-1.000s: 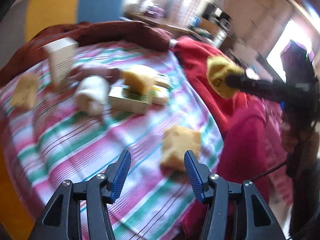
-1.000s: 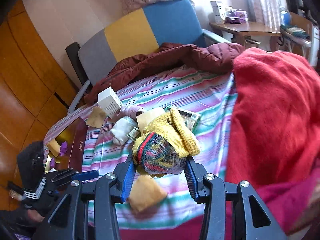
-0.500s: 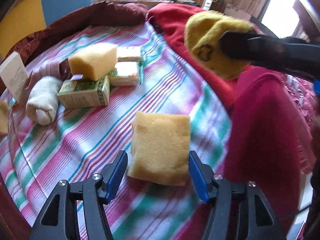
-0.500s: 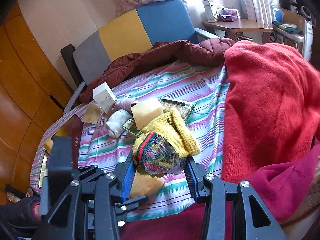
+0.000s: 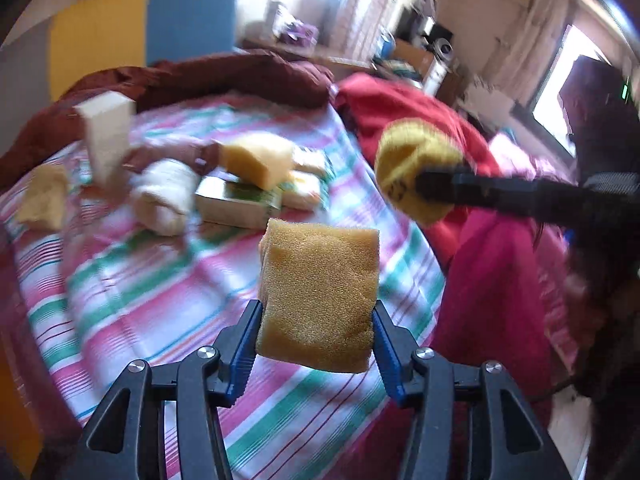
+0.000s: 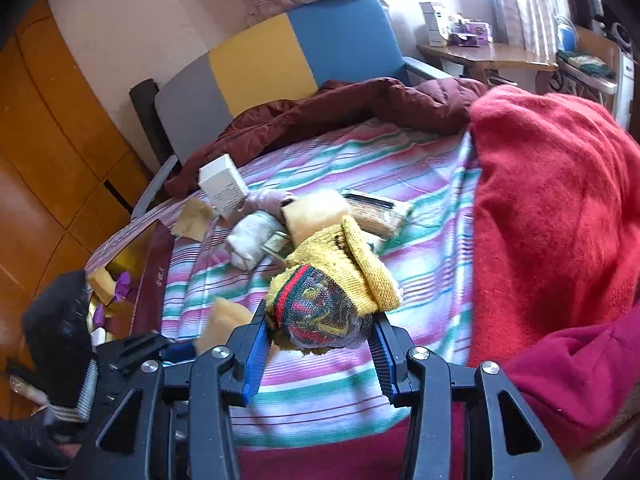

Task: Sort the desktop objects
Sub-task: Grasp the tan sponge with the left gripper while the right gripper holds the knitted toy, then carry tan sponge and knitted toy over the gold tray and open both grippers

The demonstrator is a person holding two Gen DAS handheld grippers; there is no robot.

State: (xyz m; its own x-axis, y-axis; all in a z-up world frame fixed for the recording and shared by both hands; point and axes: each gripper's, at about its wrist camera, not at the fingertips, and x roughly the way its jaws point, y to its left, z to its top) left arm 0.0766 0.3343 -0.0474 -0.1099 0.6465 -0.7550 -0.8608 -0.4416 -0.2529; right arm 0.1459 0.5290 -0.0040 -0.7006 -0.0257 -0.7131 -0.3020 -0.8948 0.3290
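**Both grippers loaded over the striped bed**

The left gripper has just been closing, and its 2 blue fingers now press on the sides of a yellow rectangular foam sponge, which stands up clear of the pink, green and white striped bed cover.

The right gripper is nearly closed, its fingers clamped on a yellow knitted sock bundle with red and green stripes under a net, held above the near part of the cover; from the left wrist view it shows at the right, in front of a red blanket.

Farther back on the cover, to the left, lie a white upright cardboard box, a rolled white sock, a second yellow sponge block resting on a flat green-and-white carton, and a torn sponge piece at the far left edge. A dark red padded jacket lies along the far side of the bed.
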